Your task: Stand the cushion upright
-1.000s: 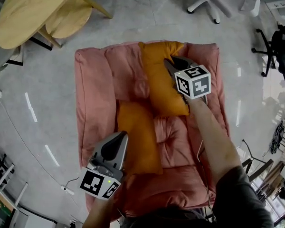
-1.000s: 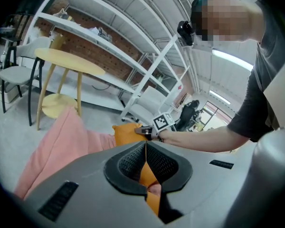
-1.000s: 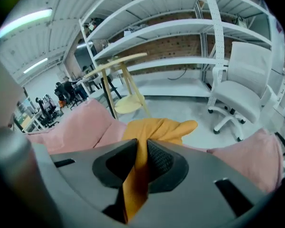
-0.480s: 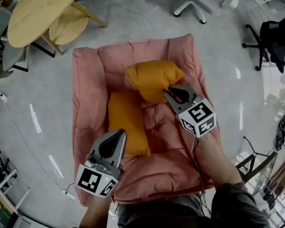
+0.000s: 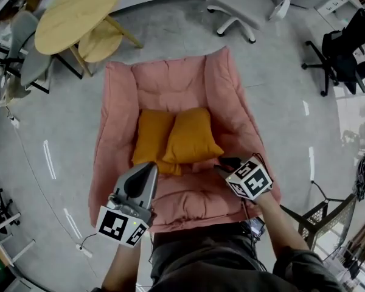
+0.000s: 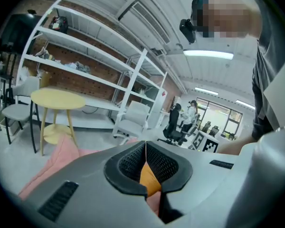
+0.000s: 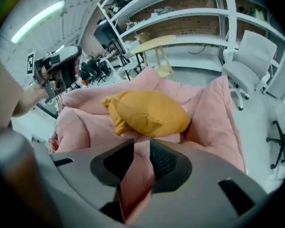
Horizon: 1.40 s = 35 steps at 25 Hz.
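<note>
Right claw [image 5: 224, 163] at lower right of centre is narrow and opening, nothing in it. Left claw [image 5: 149, 168] is pinched together, empty. The orange cushion [image 5: 193, 136] leans on the pink chair's [image 5: 170, 81] back mid-frame, touching a second cushion [image 5: 149, 140].

No readable text.
The left gripper [image 5: 149, 166] and right gripper [image 5: 224, 162] bear only black-and-white square markers [image 5: 117, 225], without letters or digits.

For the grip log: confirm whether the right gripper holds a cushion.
No: the right gripper, jaws opening, has nothing between them; the cushion lies beyond.
</note>
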{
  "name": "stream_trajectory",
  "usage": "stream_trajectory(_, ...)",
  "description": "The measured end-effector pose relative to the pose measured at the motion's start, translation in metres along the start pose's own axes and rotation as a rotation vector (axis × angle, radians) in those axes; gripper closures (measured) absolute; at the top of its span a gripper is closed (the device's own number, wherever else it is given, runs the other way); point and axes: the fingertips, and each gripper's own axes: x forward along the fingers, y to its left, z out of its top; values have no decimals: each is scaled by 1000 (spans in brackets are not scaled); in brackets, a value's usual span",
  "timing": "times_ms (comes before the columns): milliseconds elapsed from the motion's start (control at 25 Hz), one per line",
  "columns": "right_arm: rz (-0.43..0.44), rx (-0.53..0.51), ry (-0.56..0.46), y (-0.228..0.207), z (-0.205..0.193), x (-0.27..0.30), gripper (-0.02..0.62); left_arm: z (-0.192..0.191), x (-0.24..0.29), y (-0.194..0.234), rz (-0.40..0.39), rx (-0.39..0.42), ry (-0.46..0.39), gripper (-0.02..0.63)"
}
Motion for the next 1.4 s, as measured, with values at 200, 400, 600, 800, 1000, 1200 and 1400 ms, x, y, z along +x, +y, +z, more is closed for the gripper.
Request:
stream_trajectory(200, -59, -41, -206, 25, 10, -46, 512, 0, -33, -43, 13, 48, -41, 595)
stream_trajectory(400, -75, -70, -459, 63, 25, -116, 538, 7, -71, -89, 17, 87, -73, 595)
stream_trajectory(600, -86, -133, -749, 108, 52, -220, 552, 40, -103, -134, 23, 162, -130, 595)
stream_trajectory(800, -67, -153, -903, 148, 56, -290, 568, 68, -129, -171, 24, 203, -161, 595)
stream_trajectory(1000, -42, -133, -945, 164, 47, -306, 574, 73, -135, -189, 12, 222, -157, 595)
stream_trajectory(1200, -41, -88, -937, 161, 37, -296, 578, 67, -127, -190, 8, 202, -132, 595)
stream_trajectory(1400, -43, -69, -916, 161, 31, -286, 580, 60, -117, -192, -17, 194, -119, 595)
